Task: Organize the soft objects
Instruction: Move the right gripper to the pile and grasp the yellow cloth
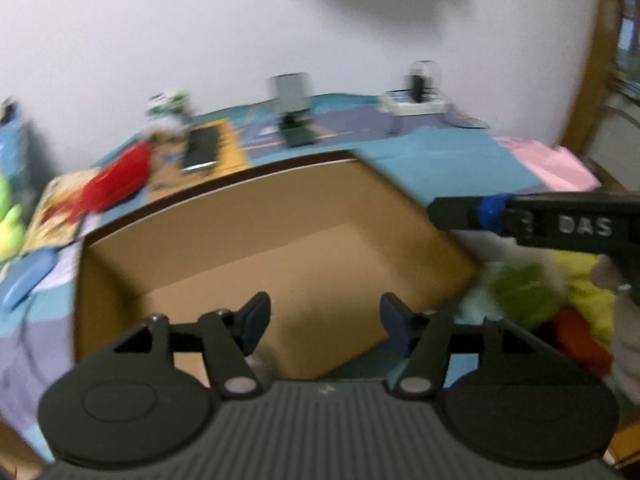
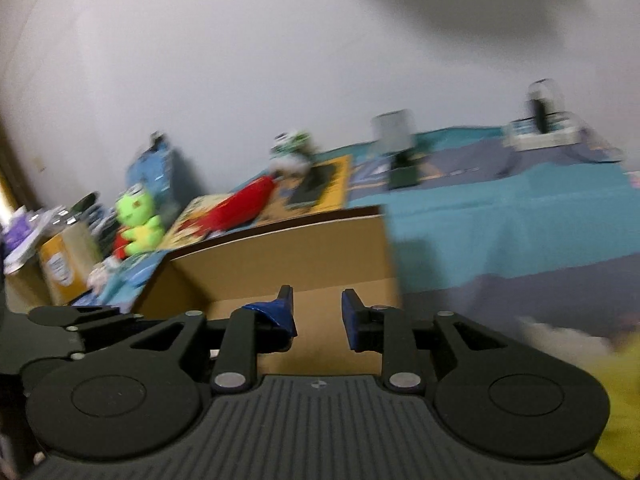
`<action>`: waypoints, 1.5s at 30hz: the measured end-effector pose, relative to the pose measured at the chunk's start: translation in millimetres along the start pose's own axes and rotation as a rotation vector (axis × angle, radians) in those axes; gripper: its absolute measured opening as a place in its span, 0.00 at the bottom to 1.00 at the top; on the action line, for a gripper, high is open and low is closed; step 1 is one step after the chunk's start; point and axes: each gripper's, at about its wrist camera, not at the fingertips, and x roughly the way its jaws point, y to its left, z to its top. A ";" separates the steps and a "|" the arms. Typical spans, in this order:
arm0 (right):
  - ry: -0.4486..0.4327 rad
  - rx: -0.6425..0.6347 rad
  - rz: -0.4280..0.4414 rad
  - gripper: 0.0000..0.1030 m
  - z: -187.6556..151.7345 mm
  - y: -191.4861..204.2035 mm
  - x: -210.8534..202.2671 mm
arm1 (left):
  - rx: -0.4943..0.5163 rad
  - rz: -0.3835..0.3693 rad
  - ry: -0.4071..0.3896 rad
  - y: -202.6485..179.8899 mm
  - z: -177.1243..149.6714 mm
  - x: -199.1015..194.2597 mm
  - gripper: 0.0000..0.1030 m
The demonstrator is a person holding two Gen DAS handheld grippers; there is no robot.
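Both open tools [image 1: 325,322] [image 2: 317,318] face cardboard box [image 1: 280,216].

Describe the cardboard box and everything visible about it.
The cardboard box is plain brown, open at the top, with a dark strip along its far rim. What shows of its inside holds nothing: bare floor and walls. It sits upright on the patchwork bedspread. A pile of plush toys lies just outside its right wall; contact is too blurred to tell. The left gripper hovers open over its near edge.
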 end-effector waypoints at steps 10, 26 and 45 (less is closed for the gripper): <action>-0.036 0.169 -0.291 0.11 -23.3 -98.8 -89.3 | 0.206 -0.357 0.060 -117.4 -7.8 19.3 0.63; 0.175 0.318 -0.077 0.11 -53.3 -175.5 -110.2 | 0.173 -0.511 0.236 -216.0 -5.3 82.2 0.67; 0.388 0.309 0.030 0.13 -50.4 -191.0 -53.1 | 0.096 -0.405 0.325 -227.9 -1.4 117.7 0.36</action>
